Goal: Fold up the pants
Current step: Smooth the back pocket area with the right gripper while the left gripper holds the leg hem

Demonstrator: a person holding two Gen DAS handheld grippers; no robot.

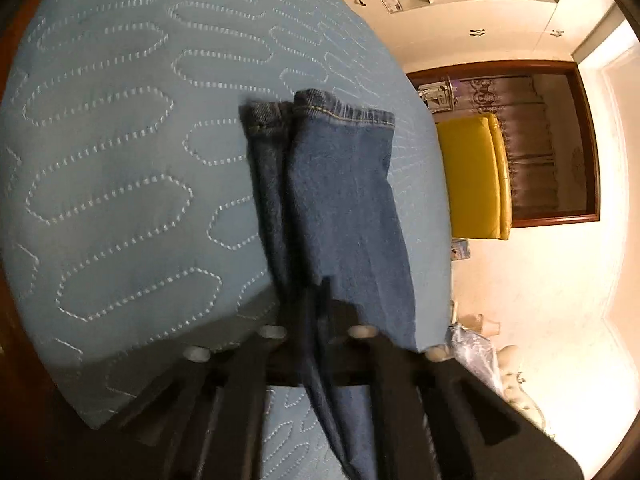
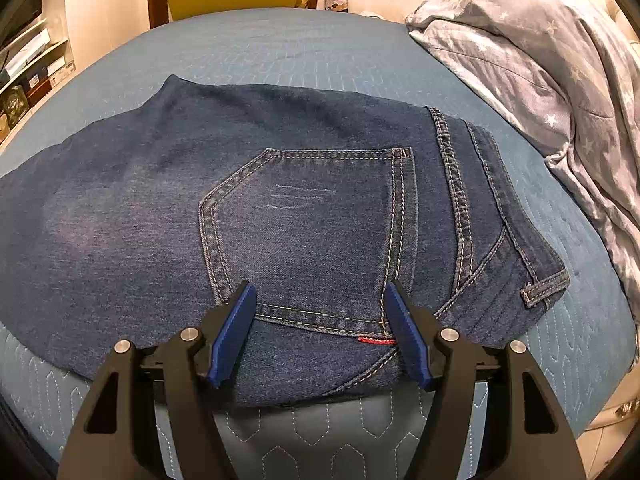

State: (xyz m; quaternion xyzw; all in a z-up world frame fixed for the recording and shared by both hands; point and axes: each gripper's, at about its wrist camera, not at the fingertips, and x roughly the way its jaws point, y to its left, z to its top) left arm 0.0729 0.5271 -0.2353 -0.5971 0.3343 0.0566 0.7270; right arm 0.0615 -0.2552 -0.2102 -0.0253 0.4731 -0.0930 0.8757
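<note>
pants (image 2: 248,208): lying on the blue quilted bed (image 2: 280,40), seat and back pocket (image 2: 304,236) up; legs (image 1: 340,184) run toward the hems
left gripper (image 1: 316,312): clamped on bunched leg denim; thin bite, may slip mid-lift
right gripper (image 2: 320,300): fingers wide, holding nothing, over the pocket
risk: waist unpinned; a leg pull may drag it; hems uneven, fold may skew

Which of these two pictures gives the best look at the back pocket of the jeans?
The right wrist view: the back pocket fills the middle, stitching clear, just beyond the open right gripper. The left wrist view shows only the legs and hems, no pocket.
</note>
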